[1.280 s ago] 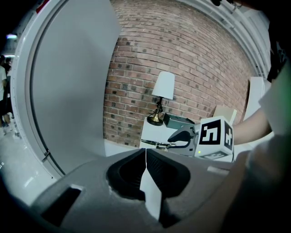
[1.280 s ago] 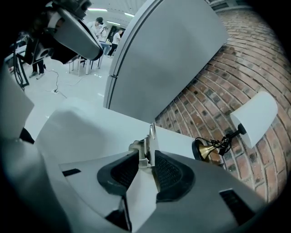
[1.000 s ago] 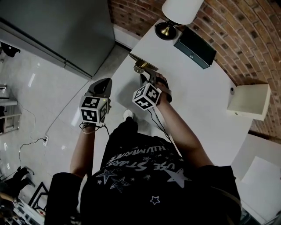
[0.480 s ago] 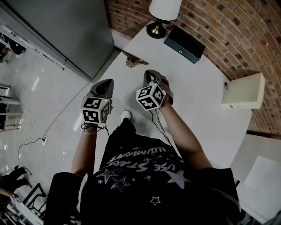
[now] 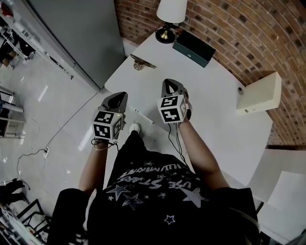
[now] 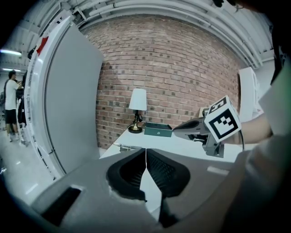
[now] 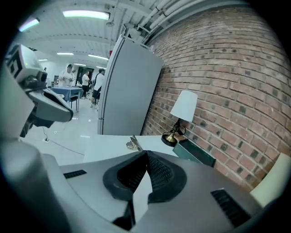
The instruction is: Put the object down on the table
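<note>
Apparently done: small metal object [image 5: 141, 63] lies on the white table [image 5: 215, 100] near the lamp [image 5: 170, 12], by the edge. Right gripper [image 5: 171, 85] and left gripper [image 5: 117, 98] are both closed and empty. Risk: a stray sweep could knock it off.

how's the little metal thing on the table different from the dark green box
The metal piece is small, shiny and irregular in shape; the dark green box is larger, dull and rectangular. The metal piece lies alone near the table's left edge in the head view; the dark green box sits at the far end, right beside the lamp. Both rest on the white table, apart from each other.
</note>
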A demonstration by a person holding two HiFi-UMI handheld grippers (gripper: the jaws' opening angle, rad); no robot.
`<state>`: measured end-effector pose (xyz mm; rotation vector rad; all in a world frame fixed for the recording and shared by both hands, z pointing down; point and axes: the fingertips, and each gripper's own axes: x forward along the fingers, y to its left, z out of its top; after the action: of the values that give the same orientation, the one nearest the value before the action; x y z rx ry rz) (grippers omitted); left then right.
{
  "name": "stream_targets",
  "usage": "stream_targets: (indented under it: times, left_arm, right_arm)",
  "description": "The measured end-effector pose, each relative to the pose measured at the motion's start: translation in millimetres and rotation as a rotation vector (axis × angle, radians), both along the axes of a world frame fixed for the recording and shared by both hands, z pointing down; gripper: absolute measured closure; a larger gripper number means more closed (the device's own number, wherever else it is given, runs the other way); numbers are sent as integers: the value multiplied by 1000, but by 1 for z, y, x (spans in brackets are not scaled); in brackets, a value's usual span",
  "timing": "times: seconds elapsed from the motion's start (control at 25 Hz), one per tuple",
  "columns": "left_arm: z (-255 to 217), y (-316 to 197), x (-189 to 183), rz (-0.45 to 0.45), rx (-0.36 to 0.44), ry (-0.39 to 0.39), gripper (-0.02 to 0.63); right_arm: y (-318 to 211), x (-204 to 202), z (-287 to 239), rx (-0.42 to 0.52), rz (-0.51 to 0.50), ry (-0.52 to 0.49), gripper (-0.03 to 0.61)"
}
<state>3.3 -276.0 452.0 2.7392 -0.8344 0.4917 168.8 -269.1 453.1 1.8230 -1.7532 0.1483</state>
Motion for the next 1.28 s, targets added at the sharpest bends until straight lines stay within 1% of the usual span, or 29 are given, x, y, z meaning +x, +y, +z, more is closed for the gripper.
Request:
stream_targets:
  times: [0.2,0.32,0.6,0.76,0.96,1.08,1.28]
  left_arm:
    - [6,46,2,-10,-16,13,592]
    - [4,74,8,-13,-8,19,592]
    - [4,143,13,-17,-6,-4,592]
    - [11,182,13,-26,-22,-18,592]
    - [16,216,13,-46,-35,-29,592]
    - [20,230,11,-62,-42,-44,592]
    - [24,239,8,-84,-46,-53,592]
  right_arm:
    - [50,2,-6,24,6,-22,577]
    - [82,7,-6,28,7,-40,577]
    - [153,19,0,11,1,-89,577]
    - [187,16,10,0,-28,-117,577]
    - [216,13,18,-7,-83,-129,577]
    - [229,15,25,-24,-87,-150,577]
    - [238,15,26,-11,-92,-196,577]
